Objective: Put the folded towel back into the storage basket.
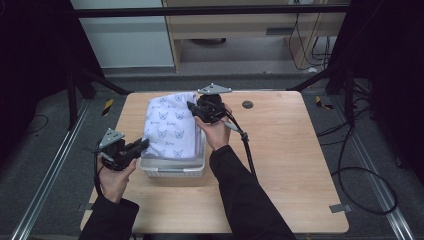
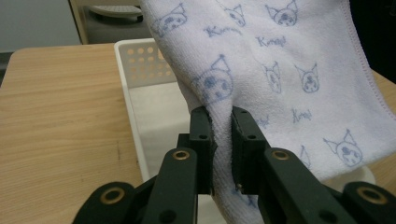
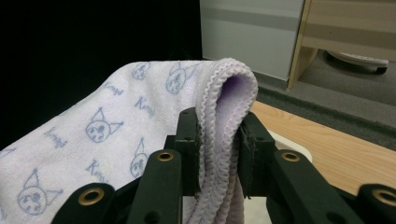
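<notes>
While the towel [image 1: 171, 125] hangs stretched above the white basket [image 1: 172, 170], just left of the middle of the high view, both grippers have it pinched. It is a pale lilac cloth printed with small blue cat-like faces and script; it drapes from its upper right corner, near the top centre of the frame, down to its lower left corner beside the basket's near left edge.

The right gripper [image 1: 192, 108] grips the upper corner: in the right gripper view the fingers [image 3: 189, 140] are closed tight on a doubled, stitched hem that folds over between them. The left gripper [image 1: 142, 145] holds the lower corner: in the left gripper view the fingers [image 2: 201, 140] are likewise clamped on a bunched pleat of cloth, with the perforated basket wall and its pale floor showing behind at the upper left.

Around this, the basket stands on the wooden desk [image 1: 290, 165], whose surface is otherwise bare apart from a small dark disc [image 1: 247, 104] near its far edge; the person's dark sleeves enter from the bottom of the frame.

The step in hand looks like carrying the held towel over the basket, either lowering it in or lifting it clear; which of the two I cannot tell. The next move would call for both hands to travel together so the cloth stays taut and clears the basket rim without snagging.
</notes>
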Available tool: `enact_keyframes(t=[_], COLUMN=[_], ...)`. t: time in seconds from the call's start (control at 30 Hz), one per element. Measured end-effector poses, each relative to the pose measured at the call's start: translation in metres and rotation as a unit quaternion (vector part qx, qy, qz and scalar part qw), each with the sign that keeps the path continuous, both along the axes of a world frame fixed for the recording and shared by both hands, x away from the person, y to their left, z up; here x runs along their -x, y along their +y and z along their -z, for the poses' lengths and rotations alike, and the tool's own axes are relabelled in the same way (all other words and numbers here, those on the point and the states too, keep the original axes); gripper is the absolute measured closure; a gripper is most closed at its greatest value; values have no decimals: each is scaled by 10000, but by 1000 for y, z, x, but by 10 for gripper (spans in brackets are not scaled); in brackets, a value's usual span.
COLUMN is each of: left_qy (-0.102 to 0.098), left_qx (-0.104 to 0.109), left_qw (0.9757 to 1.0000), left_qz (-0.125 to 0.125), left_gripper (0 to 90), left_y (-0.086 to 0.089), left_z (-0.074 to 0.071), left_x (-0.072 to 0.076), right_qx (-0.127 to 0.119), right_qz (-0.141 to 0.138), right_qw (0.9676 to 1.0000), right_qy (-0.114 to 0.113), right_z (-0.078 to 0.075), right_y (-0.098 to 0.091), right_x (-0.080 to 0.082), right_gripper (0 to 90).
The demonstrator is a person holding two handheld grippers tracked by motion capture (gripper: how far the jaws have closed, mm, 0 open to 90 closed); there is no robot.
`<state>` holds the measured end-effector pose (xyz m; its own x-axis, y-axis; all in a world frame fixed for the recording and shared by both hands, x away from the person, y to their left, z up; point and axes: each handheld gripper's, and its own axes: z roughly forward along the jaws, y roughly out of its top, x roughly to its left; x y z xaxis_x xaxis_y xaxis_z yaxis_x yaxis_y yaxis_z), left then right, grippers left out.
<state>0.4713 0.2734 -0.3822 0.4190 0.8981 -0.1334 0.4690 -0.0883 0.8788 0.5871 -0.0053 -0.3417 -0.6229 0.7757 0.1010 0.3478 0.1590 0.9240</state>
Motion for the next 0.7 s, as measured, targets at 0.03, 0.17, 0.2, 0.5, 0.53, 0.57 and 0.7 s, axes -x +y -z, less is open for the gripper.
enact_keyframes(t=[0.03,0.17,0.2,0.5,0.53,0.57,0.7], left_qy=[11,81,97,231,251,275,318], left_qx=[-14,-47,-59,-142,-154,-172,-225], left_qw=[10000,9999,9999,9995,9995,9994,9992], left_qz=[-9,-75,-93,-141,-141,-142,-125], left_gripper=[798,798,798,798,798,798,798], left_y=[0,3,4,4,3,3,1], left_z=[1,5,6,16,17,19,21], left_x=[-1,-4,-5,-10,-11,-12,-13], right_qx=[8,7,7,67,82,91,110], right_qz=[5,-7,-20,-28,-27,-27,-23], right_qw=[10000,10000,10000,9998,9998,9998,9996], right_qy=[20,77,82,177,182,195,244], right_z=[2,9,10,21,22,23,28], right_y=[2,6,7,13,14,14,15], right_x=[-1,-6,-8,-15,-16,-16,-18], right_gripper=[728,728,728,729,728,729,729])
